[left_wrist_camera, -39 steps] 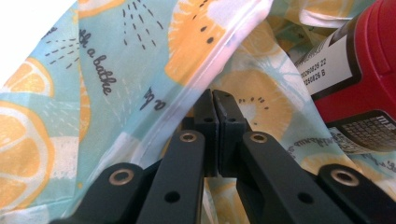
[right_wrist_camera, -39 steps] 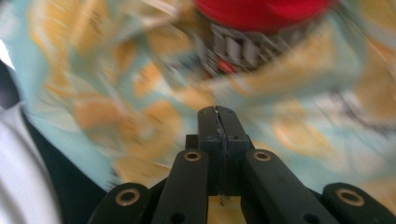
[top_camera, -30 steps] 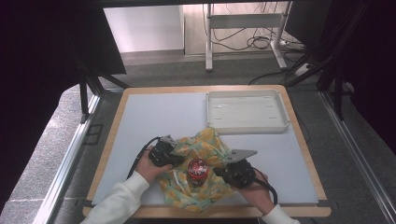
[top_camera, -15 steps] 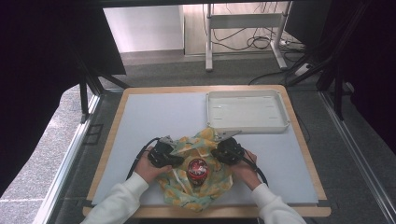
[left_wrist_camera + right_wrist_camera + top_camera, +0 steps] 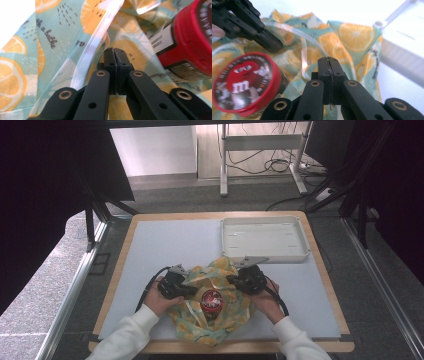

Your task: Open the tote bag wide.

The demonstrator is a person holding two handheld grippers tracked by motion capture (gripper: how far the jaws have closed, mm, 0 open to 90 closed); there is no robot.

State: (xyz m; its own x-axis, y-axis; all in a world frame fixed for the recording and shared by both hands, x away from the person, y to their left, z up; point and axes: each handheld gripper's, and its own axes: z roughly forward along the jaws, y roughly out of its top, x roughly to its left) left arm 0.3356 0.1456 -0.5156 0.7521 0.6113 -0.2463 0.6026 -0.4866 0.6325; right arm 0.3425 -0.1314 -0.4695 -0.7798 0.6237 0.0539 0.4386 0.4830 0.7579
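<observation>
Both grippers, left [image 5: 115, 53] and right [image 5: 328, 62], were clamped on the cloth [image 5: 220, 275] mid-worktop [image 5: 165, 245]. Uneven lifting risked tipping the red-lidded jar [image 5: 211, 301] standing on it.

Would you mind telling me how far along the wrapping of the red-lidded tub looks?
Done: the tub sits on the orange-print cloth. In hand: left tongs and right tongs appear pinched on cloth either side. Left: its lid remains uncovered, and the white tray stands empty.

High view looks down; both gripper views closely share the red-lidded jar [image 5: 211, 301] [image 5: 190, 42] [image 5: 245, 83]
</observation>
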